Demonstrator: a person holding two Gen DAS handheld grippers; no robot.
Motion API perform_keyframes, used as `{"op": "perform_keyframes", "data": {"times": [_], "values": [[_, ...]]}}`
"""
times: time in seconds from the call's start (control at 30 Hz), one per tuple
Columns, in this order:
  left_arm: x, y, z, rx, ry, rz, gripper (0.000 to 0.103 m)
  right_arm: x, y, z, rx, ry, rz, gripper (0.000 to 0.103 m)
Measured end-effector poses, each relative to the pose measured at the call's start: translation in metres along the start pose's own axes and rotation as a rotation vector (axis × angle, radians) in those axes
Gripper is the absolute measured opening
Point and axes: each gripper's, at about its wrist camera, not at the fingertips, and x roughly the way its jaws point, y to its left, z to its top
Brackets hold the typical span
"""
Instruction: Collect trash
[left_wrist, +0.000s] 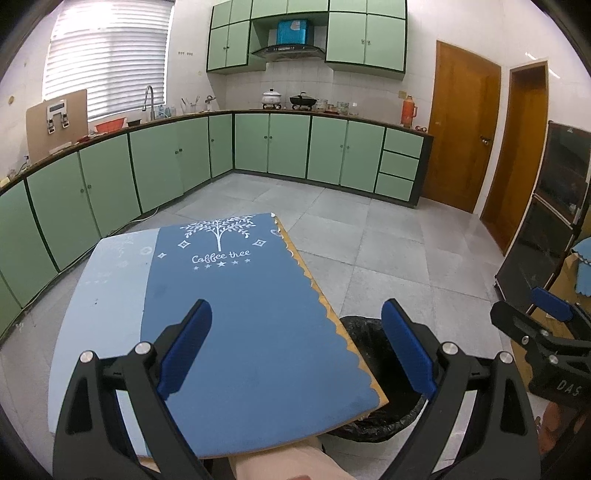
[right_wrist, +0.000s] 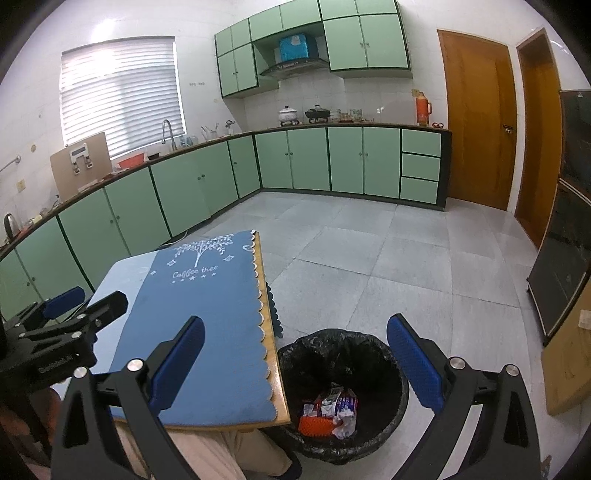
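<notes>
I see the trash (right_wrist: 330, 411), crumpled wrappers and an orange piece, lying at the bottom of the black-lined bin (right_wrist: 388, 358), which stands on the floor (right_wrist: 388, 266) just beside the right edge of the surface (right_wrist: 273, 373). That edge is bare wood, with the scalloped hem of the blue cloth (right_wrist: 214, 314) running along it; the cloth itself carries nothing that I can make out. My right hand-held gripper (right_wrist: 295, 363) hovers above the bin's mouth and the corner of the surface, its blue pads spread wide with nothing between them. My left hand-held gripper (left_wrist: 295, 347) hangs over the cloth near the same edge, also spread and empty. Beyond the bin the tiled floor lies open as far as the green cabinets (right_wrist: 325, 162) and the wooden door (right_wrist: 476, 122).
</notes>
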Motion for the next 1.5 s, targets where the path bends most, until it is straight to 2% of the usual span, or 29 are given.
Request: {"op": "perform_keyframes", "data": {"times": [0.37,1.5], "values": [[-0.017,0.001,-0.005,-0.005,-0.028,0.026,0.090,-0.010,0.007,-0.002,-0.002,0.007,-0.028,0.097],[-0.017,-0.009,-0.009,0.023,-0.029,0.034,0.090,-0.009,0.003,-0.009,0.020,0.021,-0.049,0.097]]}}
